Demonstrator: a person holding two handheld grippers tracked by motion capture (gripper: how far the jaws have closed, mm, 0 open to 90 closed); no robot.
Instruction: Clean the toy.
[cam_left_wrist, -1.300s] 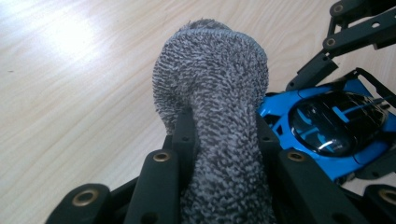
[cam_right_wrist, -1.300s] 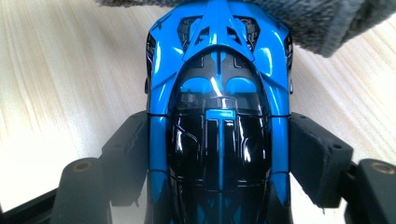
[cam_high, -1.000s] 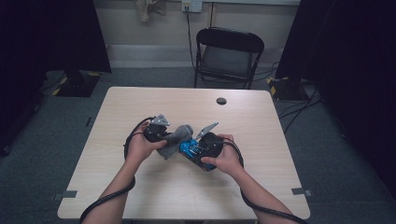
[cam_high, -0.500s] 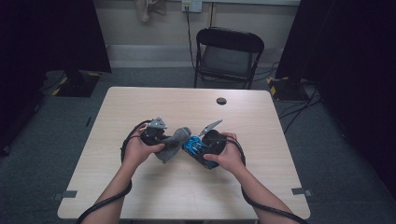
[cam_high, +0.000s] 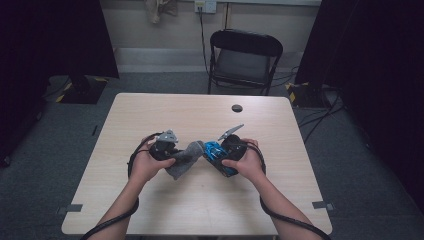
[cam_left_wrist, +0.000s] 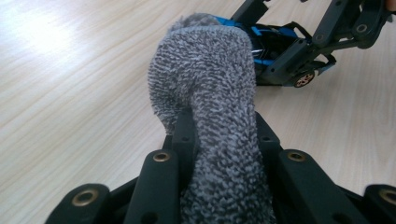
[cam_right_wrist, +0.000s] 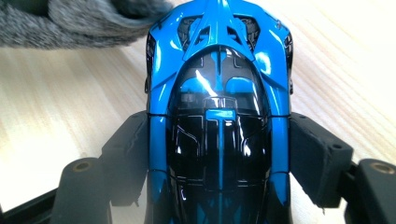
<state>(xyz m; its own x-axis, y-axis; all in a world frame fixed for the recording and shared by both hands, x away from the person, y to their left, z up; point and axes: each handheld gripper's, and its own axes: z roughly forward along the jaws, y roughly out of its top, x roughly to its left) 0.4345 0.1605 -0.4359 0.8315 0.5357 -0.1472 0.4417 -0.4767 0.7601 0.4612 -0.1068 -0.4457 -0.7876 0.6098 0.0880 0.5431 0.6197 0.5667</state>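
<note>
Grey cloth (cam_left_wrist: 210, 107) pinched in left tongs (cam_high: 172, 152) — right tongs (cam_high: 220, 155) clamp blue toy car (cam_right_wrist: 217, 116).

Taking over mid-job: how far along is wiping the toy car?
Done: left gripper is shut on the grey cloth; right gripper clamps the blue toy car. In hand: cloth touches the car's far end. Left: its roof and sides, apparently.

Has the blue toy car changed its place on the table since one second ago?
No. The blue toy car sits as far below the black disc on the table as before, gripped by the right gripper.
</note>
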